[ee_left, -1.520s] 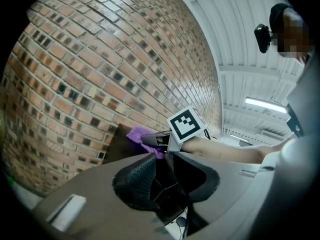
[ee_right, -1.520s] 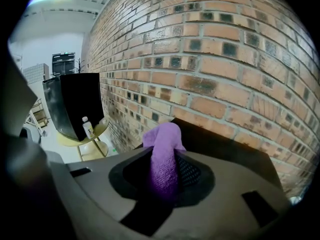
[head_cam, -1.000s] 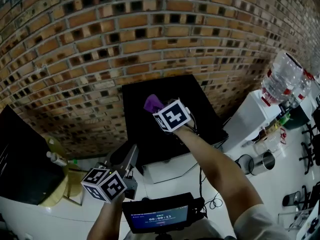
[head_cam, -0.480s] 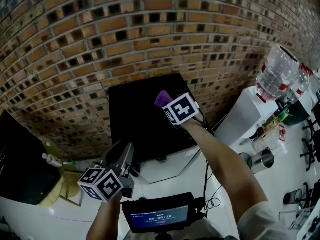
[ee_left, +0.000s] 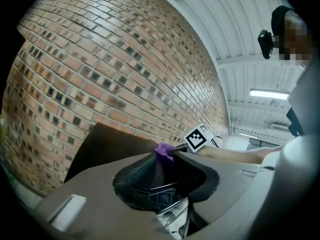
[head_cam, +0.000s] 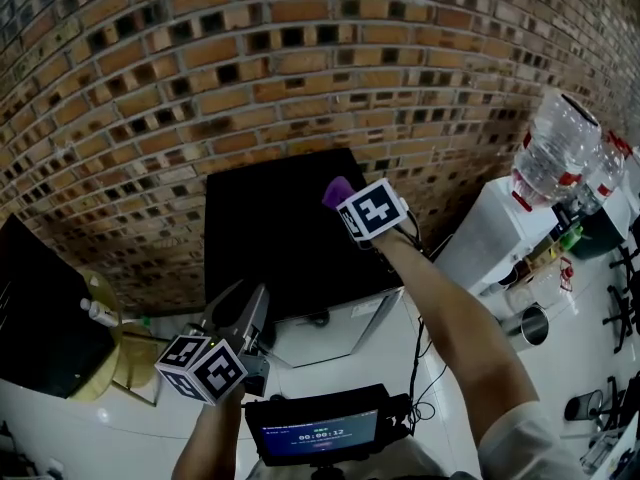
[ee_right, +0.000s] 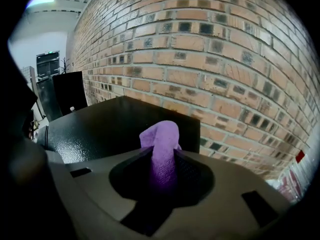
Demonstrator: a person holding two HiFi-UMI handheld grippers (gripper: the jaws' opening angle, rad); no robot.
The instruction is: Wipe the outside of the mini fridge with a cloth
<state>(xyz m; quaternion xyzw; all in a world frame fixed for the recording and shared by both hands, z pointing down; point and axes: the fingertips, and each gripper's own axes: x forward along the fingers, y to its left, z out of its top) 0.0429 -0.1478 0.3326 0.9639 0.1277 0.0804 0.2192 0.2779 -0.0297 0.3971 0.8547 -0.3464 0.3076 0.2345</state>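
The black mini fridge (head_cam: 265,233) stands against the brick wall, and I look down on its top. My right gripper (head_cam: 348,198) is shut on a purple cloth (head_cam: 337,190) over the top's right rear part, near the wall. In the right gripper view the cloth (ee_right: 161,141) sticks up between the jaws above the glossy fridge top (ee_right: 105,129). My left gripper (head_cam: 238,308) hangs in front of the fridge's left front corner, open and holding nothing. From the left gripper view I see the fridge (ee_left: 105,146) and the cloth (ee_left: 162,149) beyond.
A brick wall (head_cam: 250,78) runs behind the fridge. A white water dispenser (head_cam: 500,233) with a clear bottle (head_cam: 555,153) stands at the right, a metal bin (head_cam: 535,323) below it. A black cabinet (head_cam: 30,338) and a yellow object (head_cam: 95,358) sit at the left.
The right gripper has carried the purple cloth rightward across the fridge top toward its right rear corner. The left gripper stays low in front of the fridge, shifted slightly.
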